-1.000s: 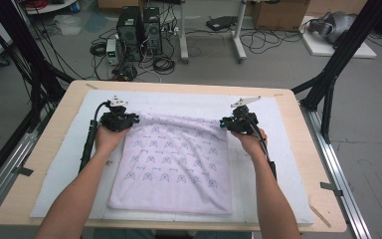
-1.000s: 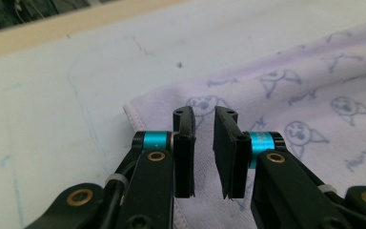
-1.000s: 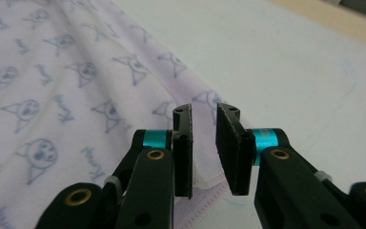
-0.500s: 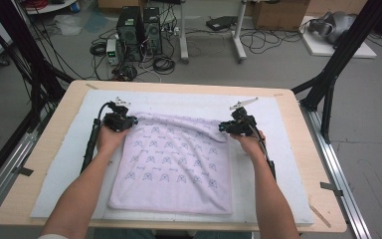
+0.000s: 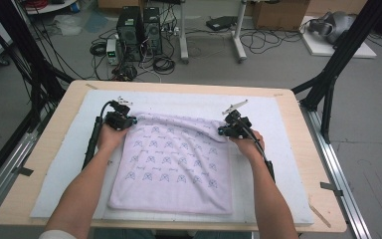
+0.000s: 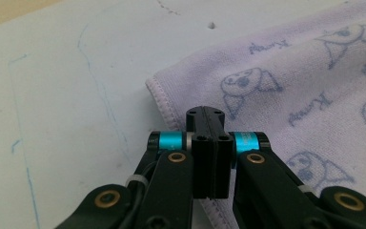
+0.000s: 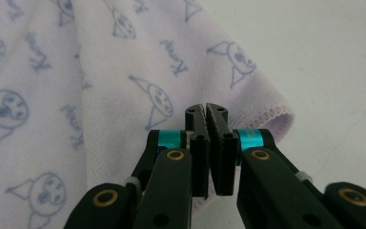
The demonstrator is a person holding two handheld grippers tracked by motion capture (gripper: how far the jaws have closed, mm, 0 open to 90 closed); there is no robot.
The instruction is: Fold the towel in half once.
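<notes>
A: High view first: how far along does the work look?

B: Early, I'd judge. The towel (image 5: 171, 167) lies spread on the white mat (image 5: 278, 164) that covers the surface (image 5: 49, 149), roughly in the middle, its near edge flat and square. Only the far edge is disturbed: it bunches into a ridge between the two hands. Both far corners look taken; no fold is made yet, so lifting and laying over is all left to do.

A: And on the left?

B: The left gripper (image 5: 124, 120) sits at the far-left corner. In the left gripper view its fingers (image 6: 204, 143) have just been closing and now stand together, the towel's (image 6: 286, 90) hemmed edge running under and between them, so I read them as clamped on that corner.

A: The right?

B: The right gripper (image 5: 227, 130) is at the far-right corner. In the right gripper view its fingers (image 7: 219, 148) have just closed too; they meet with the towel's (image 7: 100, 95) edge pinched between them, the stitched corner poking out beside them.
</notes>
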